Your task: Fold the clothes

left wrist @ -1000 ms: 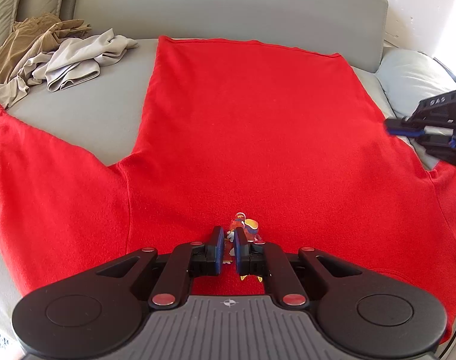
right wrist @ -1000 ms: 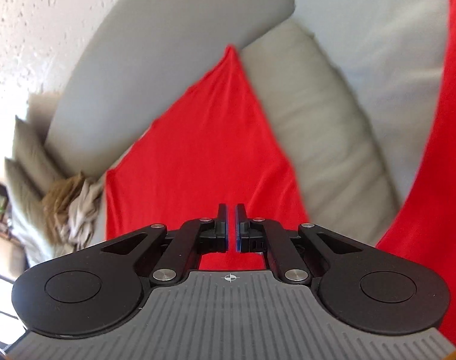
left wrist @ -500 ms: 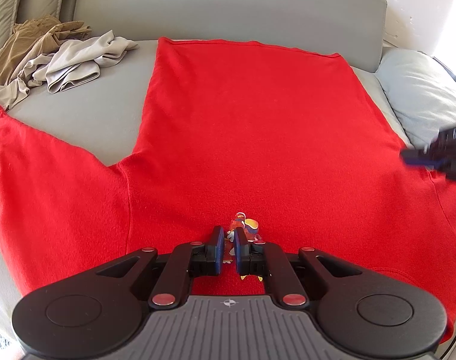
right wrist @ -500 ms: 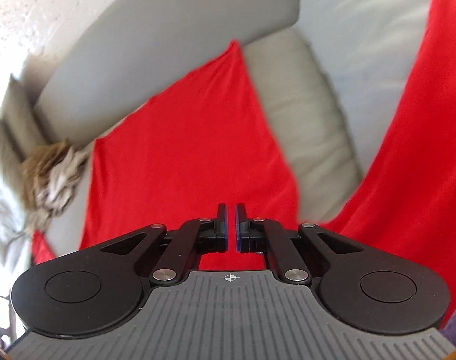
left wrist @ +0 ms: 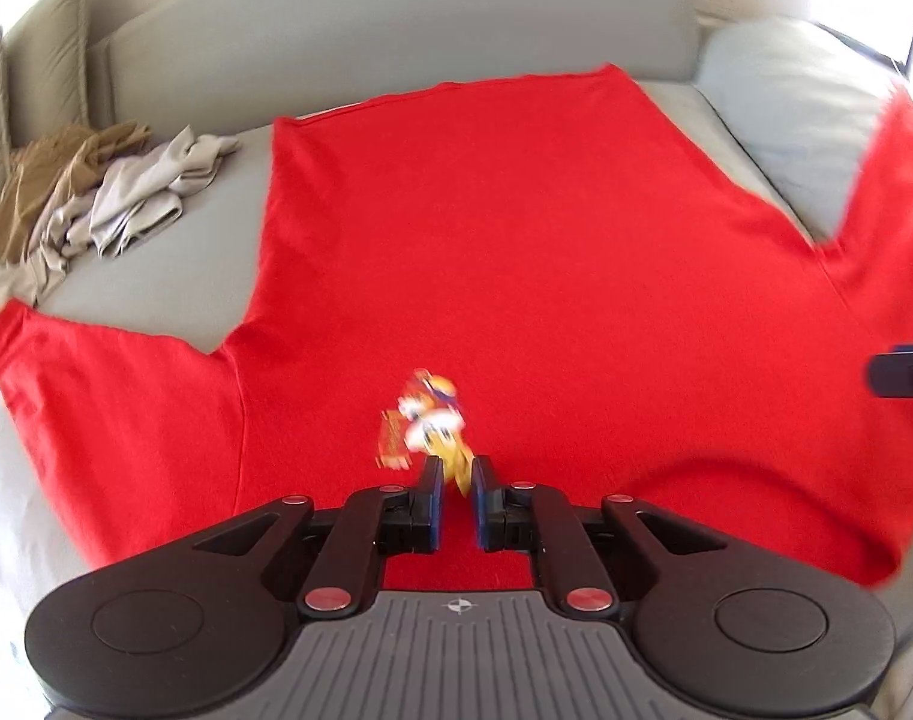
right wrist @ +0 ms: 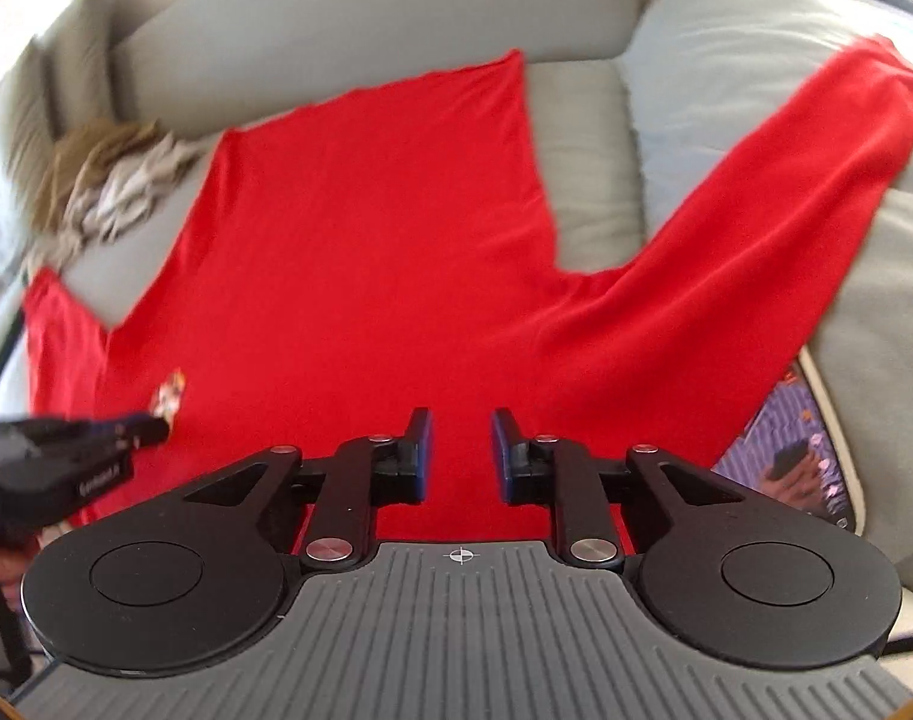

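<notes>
A red long-sleeved shirt (left wrist: 486, 228) (right wrist: 366, 240) lies spread flat on a grey couch seat, with a small colourful print (left wrist: 426, 414) (right wrist: 170, 396) near its close edge. My left gripper (left wrist: 455, 471) (right wrist: 150, 429) hovers just behind that print. Its jaws are opening, a narrow gap shows between them, and nothing is pinched. My right gripper (right wrist: 459, 420) (left wrist: 900, 369) hangs over the shirt's near edge, further right. Its jaws are opening too, with only cloth below them. The right sleeve (right wrist: 786, 180) drapes up over a pillow (right wrist: 726, 60).
A heap of tan and grey clothes (left wrist: 96, 192) (right wrist: 108, 180) sits at the back left of the seat. The couch back (left wrist: 396, 18) runs behind the shirt. A lit screen (right wrist: 798, 462) lies at the near right, beside the pillow (left wrist: 798, 90).
My right gripper swung from the sleeve and pillow side to the shirt's near edge and its jaws parted. My left gripper shifted back, so the print now lies ahead of its tips.
</notes>
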Demonstrator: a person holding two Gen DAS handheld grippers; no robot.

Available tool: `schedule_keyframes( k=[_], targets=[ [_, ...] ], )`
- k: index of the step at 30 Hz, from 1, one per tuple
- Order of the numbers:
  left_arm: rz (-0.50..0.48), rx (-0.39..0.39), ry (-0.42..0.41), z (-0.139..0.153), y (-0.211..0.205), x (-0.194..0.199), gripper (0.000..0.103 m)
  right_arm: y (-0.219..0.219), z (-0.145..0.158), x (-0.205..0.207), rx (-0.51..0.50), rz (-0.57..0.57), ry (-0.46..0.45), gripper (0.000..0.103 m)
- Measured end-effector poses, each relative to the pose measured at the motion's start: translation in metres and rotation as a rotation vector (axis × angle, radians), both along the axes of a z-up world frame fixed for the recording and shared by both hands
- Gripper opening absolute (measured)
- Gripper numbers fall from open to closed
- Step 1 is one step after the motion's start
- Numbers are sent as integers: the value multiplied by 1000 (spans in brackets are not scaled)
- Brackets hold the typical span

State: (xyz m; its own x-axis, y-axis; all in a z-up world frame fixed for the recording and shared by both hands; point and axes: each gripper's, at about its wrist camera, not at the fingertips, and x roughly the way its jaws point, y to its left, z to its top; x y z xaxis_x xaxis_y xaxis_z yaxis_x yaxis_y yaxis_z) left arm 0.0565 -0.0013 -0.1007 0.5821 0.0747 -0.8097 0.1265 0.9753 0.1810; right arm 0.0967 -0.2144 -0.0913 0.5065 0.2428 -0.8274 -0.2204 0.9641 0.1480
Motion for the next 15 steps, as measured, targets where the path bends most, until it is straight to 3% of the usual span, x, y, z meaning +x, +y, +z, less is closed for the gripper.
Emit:
schedule_keyframes(
  k=[3,5,8,11,13,15],
  targets=[
    [-35,52,8,0,-7,-23,10,12,-8,-22,-42,77,41,24],
    [-22,25,35,3,-3,-31,10,11,-5,-42,-51,98,20,25],
    [2,-1,91,5,2,-39,9,-4,0,-53,-14,87,71,26],
    [-2,-23,153,8,-2,-51,9,-16,-4,-64,34,42,185,41],
    [-19,-37,177,10,-8,-64,32,-24,-5,-75,92,31,198,42],
    [-48,-24,164,11,-16,-76,32,-30,-2,-88,134,24,187,55]
  ],
)
